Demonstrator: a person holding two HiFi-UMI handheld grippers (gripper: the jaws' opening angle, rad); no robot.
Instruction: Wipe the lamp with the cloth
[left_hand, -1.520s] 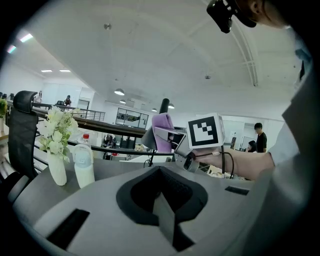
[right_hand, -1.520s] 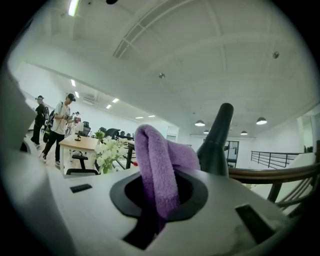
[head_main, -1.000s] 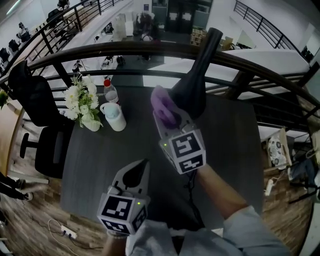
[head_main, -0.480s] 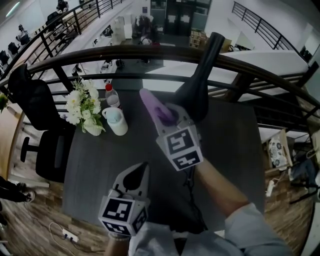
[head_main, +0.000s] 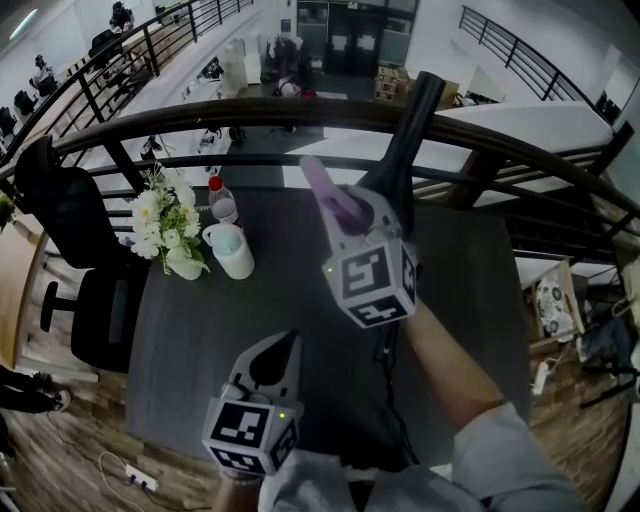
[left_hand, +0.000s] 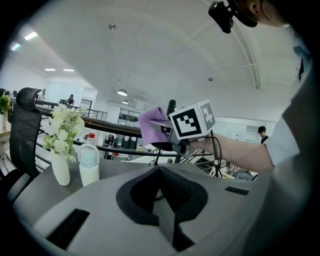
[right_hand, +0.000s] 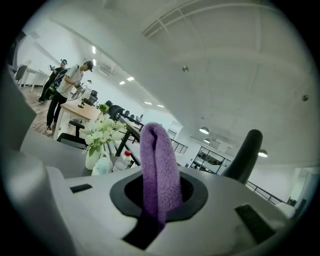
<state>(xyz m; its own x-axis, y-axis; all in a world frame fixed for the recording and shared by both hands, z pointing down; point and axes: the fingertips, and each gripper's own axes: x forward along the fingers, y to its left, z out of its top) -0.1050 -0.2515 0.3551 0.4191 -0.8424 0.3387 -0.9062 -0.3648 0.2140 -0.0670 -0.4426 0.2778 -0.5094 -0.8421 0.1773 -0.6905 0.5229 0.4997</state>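
on the dark table (head_main: 200, 330) the black lamp (head_main: 405, 130) stands just behind the right gripper (head_main: 345, 210), clamped on the purple cloth (head_main: 322, 185), which i think should press flat along its neck; the left gripper (head_main: 285, 350) is closed and empty.

Head view: high over the table (head_main: 200, 330), facing steeply down; flower vase (head_main: 170, 235) sits at far left.
Left gripper view: low over the table, tilted upward, vase at left, close.
Right gripper view: higher, vase lower left, apparently farther off.
All three share the vase and the lamp (head_main: 408, 125).
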